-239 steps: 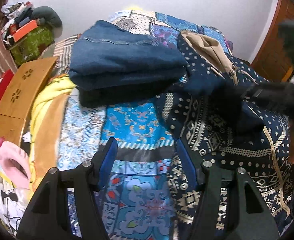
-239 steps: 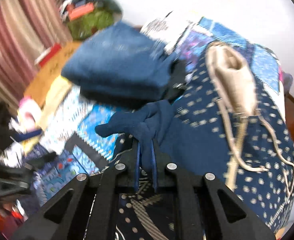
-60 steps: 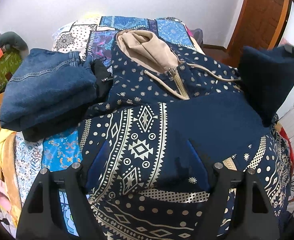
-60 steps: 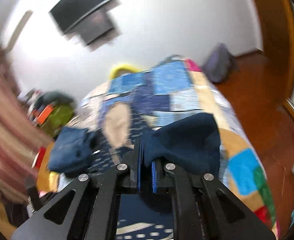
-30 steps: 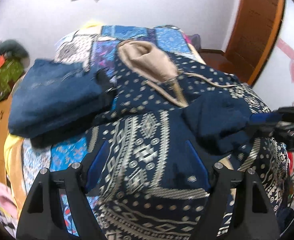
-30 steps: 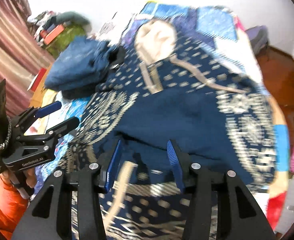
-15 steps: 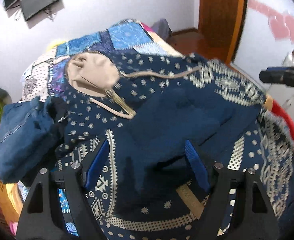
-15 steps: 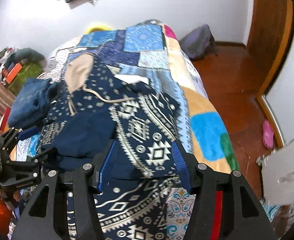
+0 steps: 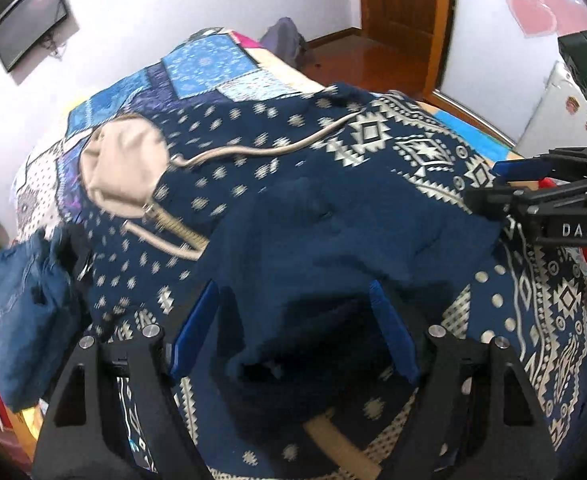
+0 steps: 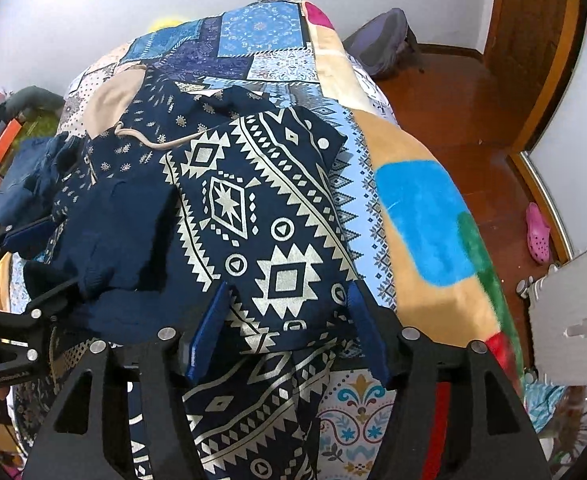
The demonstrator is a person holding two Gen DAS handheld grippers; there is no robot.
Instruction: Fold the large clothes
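One patchwork-quilted bed (image 10: pixel 421 208) carries the navy hooded jacket with cream geometric print (image 10: pixel 253 208), its plain navy sleeve (image 9: pixel 333 240) now folded across the chest, no longer held aloft as two seconds ago. The right claw (image 10: pixel 287 332), which pinched that sleeve then, is spread empty; the left claw (image 9: pixel 293 336) stays spread above the hem.

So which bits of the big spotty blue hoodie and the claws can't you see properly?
- Navy patterned zip hoodie, left wrist view: bottom hem hidden behind the open left claw.
- Beige hood, right wrist view: mostly hidden by the hoodie's folds.
- Right claw, left wrist view: cut off at the right edge.
- Folded blue jeans: blurred.
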